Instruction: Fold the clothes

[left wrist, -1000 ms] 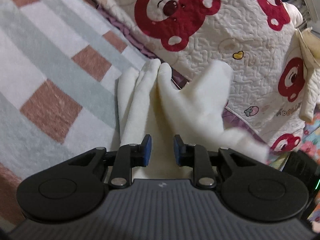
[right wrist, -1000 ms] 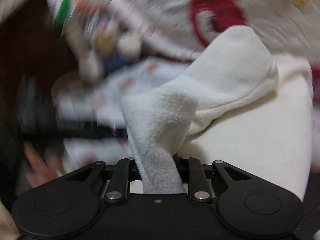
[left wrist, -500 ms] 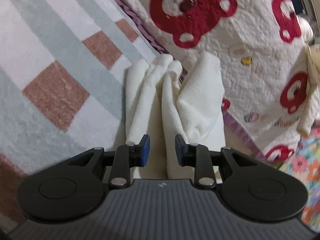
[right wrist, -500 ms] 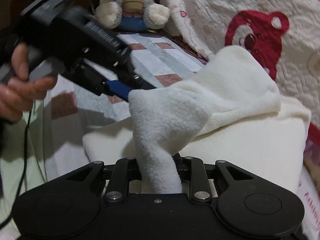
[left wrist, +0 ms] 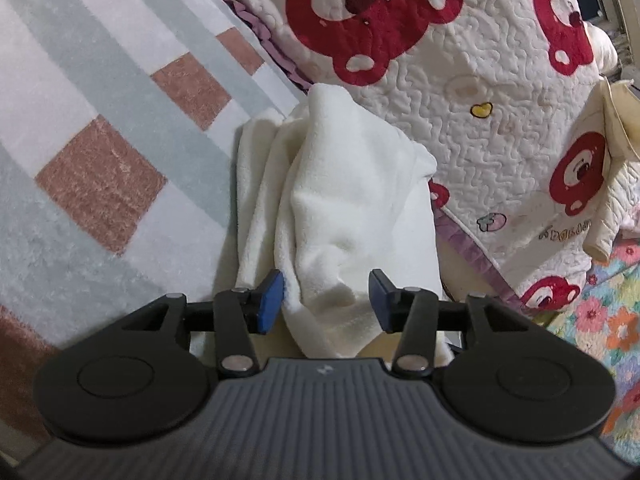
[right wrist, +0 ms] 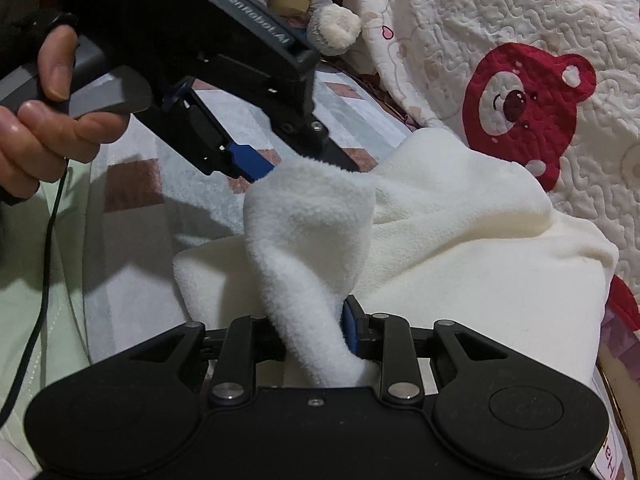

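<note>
Left wrist view: the left gripper (left wrist: 326, 298) has just been opening. Its blue pads (left wrist: 271, 300) stand apart, and the white fleece garment (left wrist: 340, 200) lies loose between them on the checked blanket (left wrist: 100, 152), beside the bear quilt (left wrist: 480, 92).

Right wrist view: the right gripper (right wrist: 316, 336) has opened a little but pinches a fleece fold. A hand (right wrist: 44, 120) holds the left gripper above.
</note>
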Available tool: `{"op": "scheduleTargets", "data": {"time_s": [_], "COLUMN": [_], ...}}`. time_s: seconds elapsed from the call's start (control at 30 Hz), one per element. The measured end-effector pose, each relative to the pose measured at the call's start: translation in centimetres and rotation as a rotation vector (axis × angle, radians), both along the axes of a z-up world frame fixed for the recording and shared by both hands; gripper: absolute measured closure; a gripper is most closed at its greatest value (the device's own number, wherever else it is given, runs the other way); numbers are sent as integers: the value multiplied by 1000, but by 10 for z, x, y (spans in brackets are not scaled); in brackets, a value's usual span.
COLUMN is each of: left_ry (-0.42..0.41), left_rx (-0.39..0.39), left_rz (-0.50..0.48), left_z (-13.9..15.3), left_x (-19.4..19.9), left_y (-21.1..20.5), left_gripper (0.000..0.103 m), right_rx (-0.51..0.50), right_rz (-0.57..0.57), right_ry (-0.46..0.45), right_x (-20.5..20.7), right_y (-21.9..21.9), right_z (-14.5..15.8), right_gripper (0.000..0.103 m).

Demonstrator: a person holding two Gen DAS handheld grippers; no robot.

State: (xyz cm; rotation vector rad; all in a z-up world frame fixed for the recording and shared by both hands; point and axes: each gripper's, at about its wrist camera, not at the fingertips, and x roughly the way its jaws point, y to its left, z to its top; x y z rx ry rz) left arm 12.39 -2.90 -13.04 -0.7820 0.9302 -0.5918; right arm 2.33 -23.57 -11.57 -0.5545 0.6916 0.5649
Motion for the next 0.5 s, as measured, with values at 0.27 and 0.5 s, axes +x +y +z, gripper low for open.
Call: {"op": "scheduleTargets", "data": {"time_s": [0.27, 0.5], "left_ry": [-8, -77], "left_rx": [45, -8], "left_rz": [9, -81], "left_z": [8, 20], "left_x": [0, -7], "left_y": [15, 8], "left_gripper": [57, 55], "right_rx": [-7, -43], "right_rz": [8, 33], "right_ry": [10, -24], "right_x": [10, 2], "right_y": [11, 19], "right_z": [-1, -2], "right_gripper": [70, 65]}}
